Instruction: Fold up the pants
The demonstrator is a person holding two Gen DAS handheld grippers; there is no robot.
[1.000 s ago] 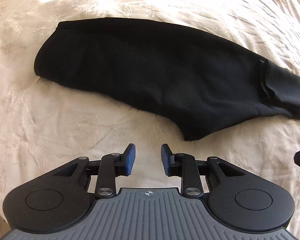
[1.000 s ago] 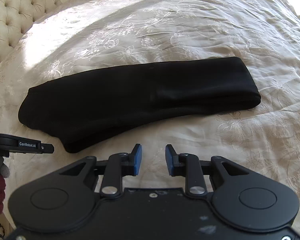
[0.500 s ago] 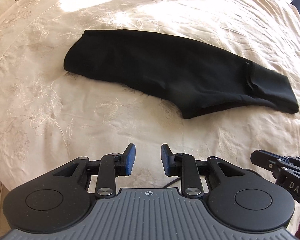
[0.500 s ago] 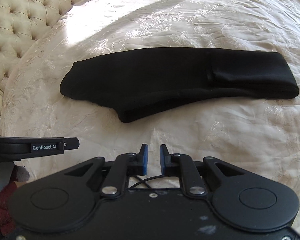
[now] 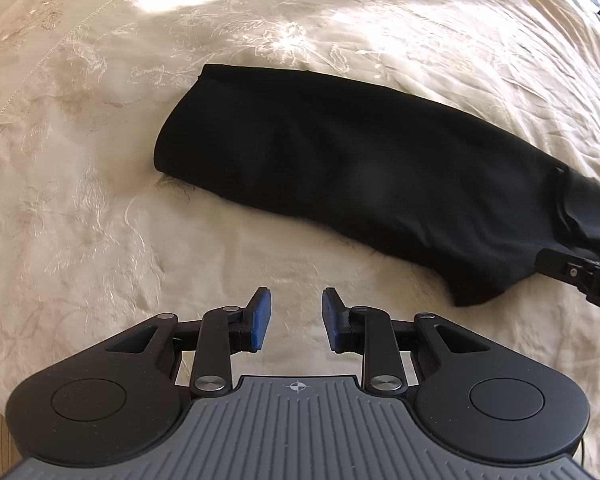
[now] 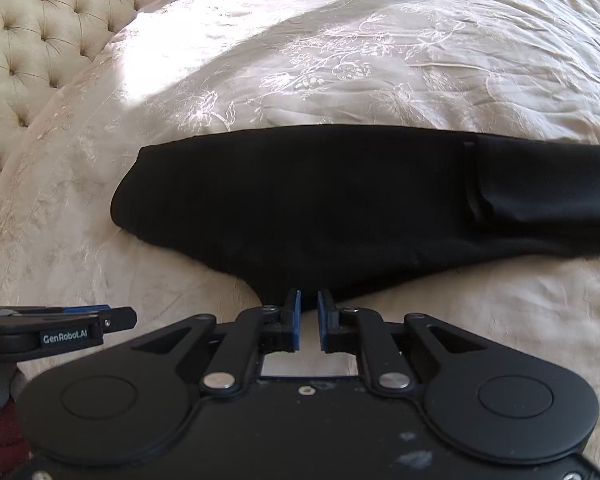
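Just ahead of right gripper (image 6: 309,307) tips: pants (image 6: 340,196) edge | left gripper (image 5: 296,312) apart

The left claw (image 5: 296,318) hangs open over the bedspread (image 5: 80,200), near the folded black pants (image 5: 360,168).

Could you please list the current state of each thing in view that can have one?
black pants: folded lengthwise, lying flat on the bedspread, not gripped.
left gripper: open, empty, short of the pants.
right gripper: narrowly open, empty, fingertips at the pants' near edge.
bedspread: spread out, lightly wrinkled.
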